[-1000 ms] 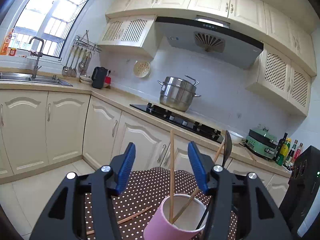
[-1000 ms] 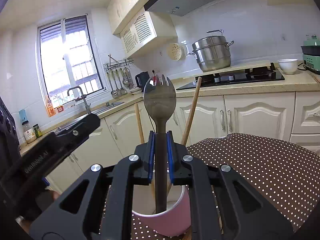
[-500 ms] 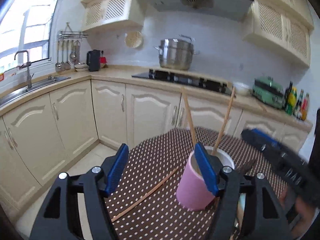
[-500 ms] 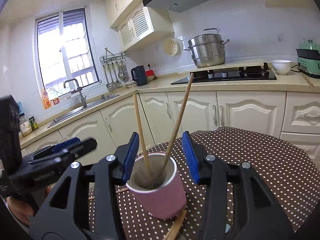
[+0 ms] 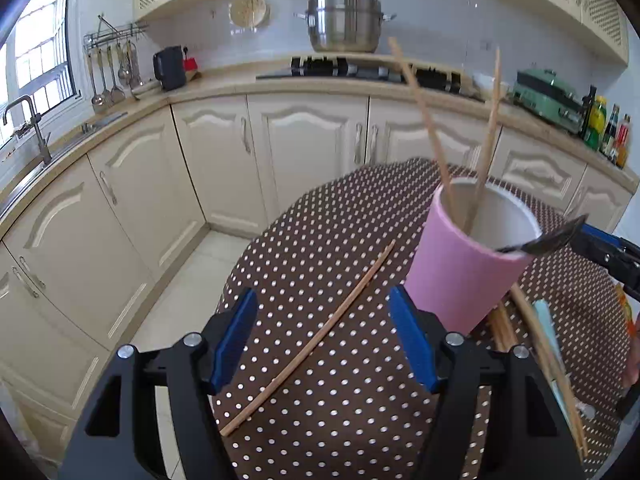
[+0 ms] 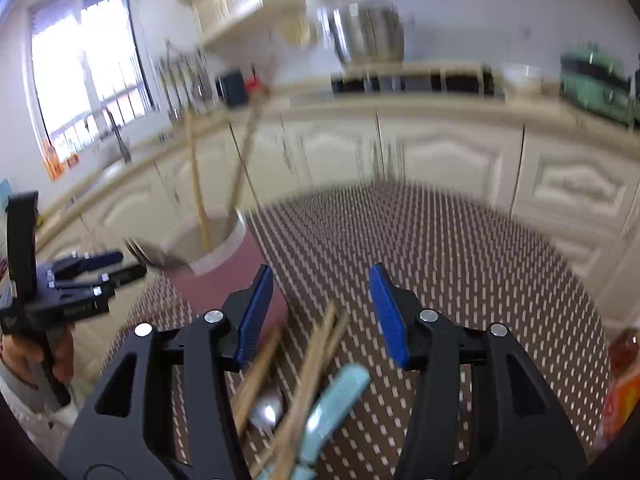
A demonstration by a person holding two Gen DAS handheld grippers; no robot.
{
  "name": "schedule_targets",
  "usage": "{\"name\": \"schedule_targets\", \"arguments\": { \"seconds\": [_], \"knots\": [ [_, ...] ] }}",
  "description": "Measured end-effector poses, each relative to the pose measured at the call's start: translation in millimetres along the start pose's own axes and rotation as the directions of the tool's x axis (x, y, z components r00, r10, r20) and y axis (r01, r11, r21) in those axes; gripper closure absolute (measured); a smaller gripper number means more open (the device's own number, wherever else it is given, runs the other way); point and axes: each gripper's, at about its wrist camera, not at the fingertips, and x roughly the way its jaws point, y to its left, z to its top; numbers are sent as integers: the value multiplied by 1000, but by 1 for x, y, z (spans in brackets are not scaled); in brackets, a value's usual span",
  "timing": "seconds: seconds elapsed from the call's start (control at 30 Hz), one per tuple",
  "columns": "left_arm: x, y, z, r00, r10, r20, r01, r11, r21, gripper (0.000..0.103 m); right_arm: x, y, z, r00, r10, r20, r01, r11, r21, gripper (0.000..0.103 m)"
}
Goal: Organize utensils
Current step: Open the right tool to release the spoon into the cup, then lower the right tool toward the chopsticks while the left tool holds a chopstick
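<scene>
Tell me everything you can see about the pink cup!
The pink cup is a round, handleless holder, pink outside and white inside, with a smooth look. It stands on the brown polka-dot tablecloth, open end up. Two wooden chopsticks stick up out of it, leaning apart. A dark metal utensil lies tipped over its rim. More chopsticks lie on the cloth at its base. Neither gripper touches it.

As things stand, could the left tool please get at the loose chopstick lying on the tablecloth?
Probably yes: the chopstick lies bare between the open left tool's fingers, with the pink cup off to one side.
</scene>
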Motion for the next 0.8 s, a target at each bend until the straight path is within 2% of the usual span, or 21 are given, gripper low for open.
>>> {"name": "schedule_targets", "arguments": {
  "seconds": [0.07,0.13,0.37,0.4,0.43,0.5,0.6,0.67,0.73,0.8],
  "knots": [
    [11,4,-4,999,8,-33,-8,1000,-1,36,13,-6,-7,996,10,-92,-8,1000,17,52],
    [22,7,-9,998,7,-60,-8,1000,-12,36,20,-8,-13,991,13,-132,-10,1000,23,52],
    [55,2,-15,991,28,-134,-27,1000,13,36,36,-8,-27,985,21,-169,-15,999,33,52],
    [59,-1,-15,989,43,-142,-40,999,21,40,37,-8,-27,985,22,-171,-16,999,34,52],
    [64,-2,-14,987,44,-156,-41,999,23,47,37,-8,-27,985,23,-172,-17,999,35,52],
    [74,-5,-10,982,32,-185,-30,999,18,53,41,-8,-25,984,25,-175,-19,999,37,52],
    [84,-9,-8,978,42,-206,-38,999,22,57,41,-8,-26,982,27,-185,-21,999,35,52],
    [85,-12,-7,976,37,-213,-34,999,13,66,38,-9,-27,982,28,-188,-22,999,34,53],
    [83,-15,-7,973,25,-228,-24,1000,6,86,39,-9,-27,980,30,-195,-24,999,34,53],
    [80,-18,-9,966,38,-254,-40,999,-2,90,38,-8,-28,979,32,-200,-25,999,34,53]
  ]
}}
